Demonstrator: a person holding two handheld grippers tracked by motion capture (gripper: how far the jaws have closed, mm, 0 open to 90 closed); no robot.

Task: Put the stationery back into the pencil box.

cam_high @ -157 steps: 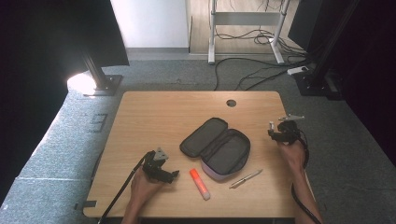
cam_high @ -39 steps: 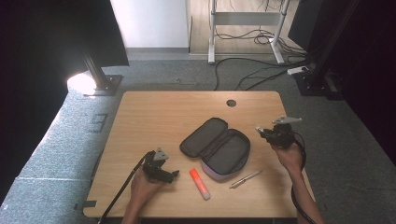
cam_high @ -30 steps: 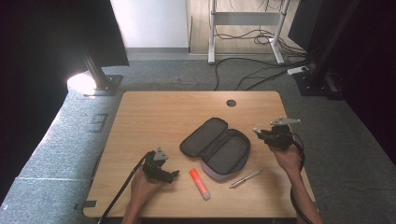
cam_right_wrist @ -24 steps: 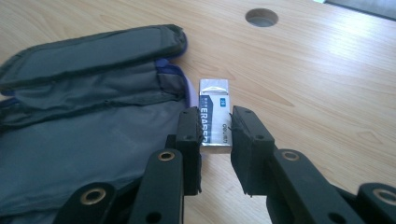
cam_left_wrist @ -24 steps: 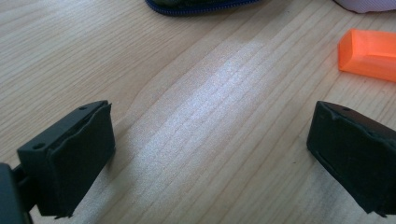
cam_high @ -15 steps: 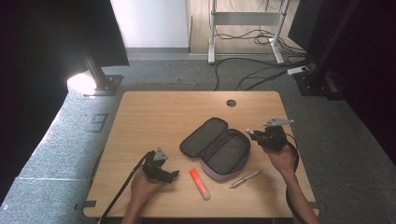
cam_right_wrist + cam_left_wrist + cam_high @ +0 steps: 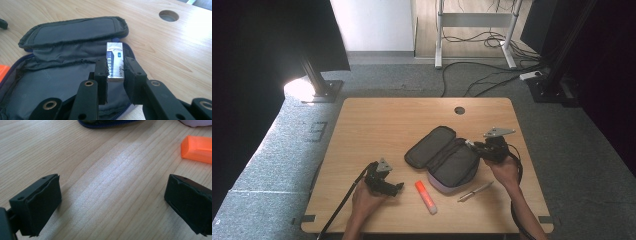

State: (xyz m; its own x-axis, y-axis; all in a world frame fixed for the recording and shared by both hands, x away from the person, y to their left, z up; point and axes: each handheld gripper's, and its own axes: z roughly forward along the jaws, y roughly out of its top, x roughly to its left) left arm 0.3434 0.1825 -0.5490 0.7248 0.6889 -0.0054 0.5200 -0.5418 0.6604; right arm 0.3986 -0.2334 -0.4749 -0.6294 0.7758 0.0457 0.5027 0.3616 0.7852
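Note:
A dark pencil case (image 7: 447,157) lies unzipped in the middle of the table, its lid (image 7: 75,30) folded back. My right gripper (image 7: 115,71) is shut on a white and dark blue eraser (image 7: 114,61) and holds it over the case's open grey inside (image 7: 55,77). In the high view that right gripper (image 7: 477,147) hangs at the case's right edge. My left gripper (image 7: 396,187) rests open near the table's front left, its jaws wide apart over bare wood (image 7: 112,195). An orange highlighter (image 7: 425,197) lies just to its right, its end also in the left gripper view (image 7: 197,148).
A pen (image 7: 475,191) lies on the wood in front of the case, near my right forearm. The table (image 7: 377,125) has a round cable hole (image 7: 459,110) at the back. A lamp base (image 7: 319,90) and cables (image 7: 477,82) sit on the floor beyond.
My right gripper has moved left with the eraser, from beside the case's right end to over its open inside. My left gripper has stayed put.

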